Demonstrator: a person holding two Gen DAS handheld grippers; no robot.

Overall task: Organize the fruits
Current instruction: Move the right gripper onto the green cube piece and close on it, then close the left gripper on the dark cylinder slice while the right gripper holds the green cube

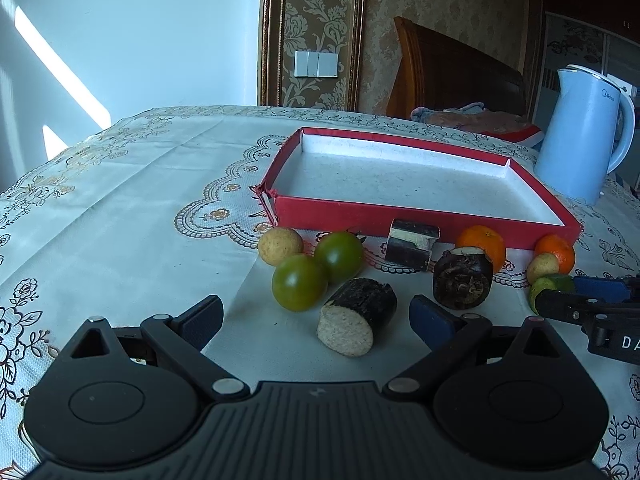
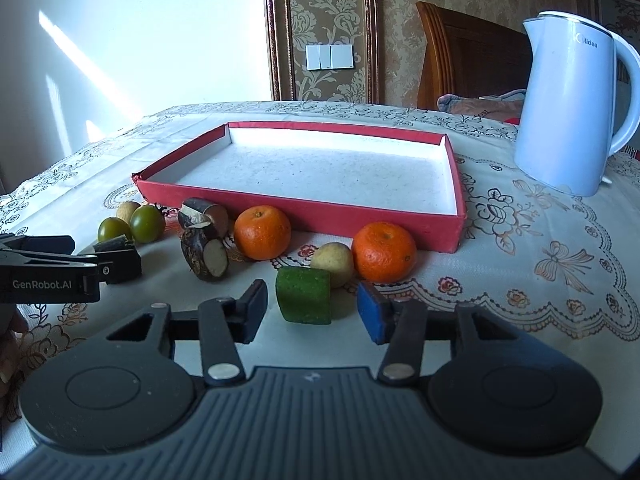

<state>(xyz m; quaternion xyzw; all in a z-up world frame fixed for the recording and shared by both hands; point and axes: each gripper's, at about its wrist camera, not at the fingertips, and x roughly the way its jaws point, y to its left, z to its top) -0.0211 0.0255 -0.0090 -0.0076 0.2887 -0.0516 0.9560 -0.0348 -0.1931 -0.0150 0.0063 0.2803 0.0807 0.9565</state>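
A red tray (image 1: 400,210) (image 2: 360,216) with a white floor lies on the table with nothing in it. In front of it lie two green tomatoes (image 1: 300,282), dark sugarcane pieces (image 1: 358,316), two oranges (image 2: 262,232), pale round fruits (image 1: 280,246) and a green chunk (image 2: 304,296). My left gripper (image 1: 320,322) is open, its jaws either side of the nearest sugarcane piece, apart from it. My right gripper (image 2: 312,312) is open, its jaws either side of the green chunk, not touching it. Each gripper shows at the edge of the other's view.
A pale blue electric kettle (image 2: 568,108) stands to the right of the tray. The table carries a white embroidered cloth (image 1: 140,184). A wooden chair (image 1: 452,72) with cloth on it stands behind the table.
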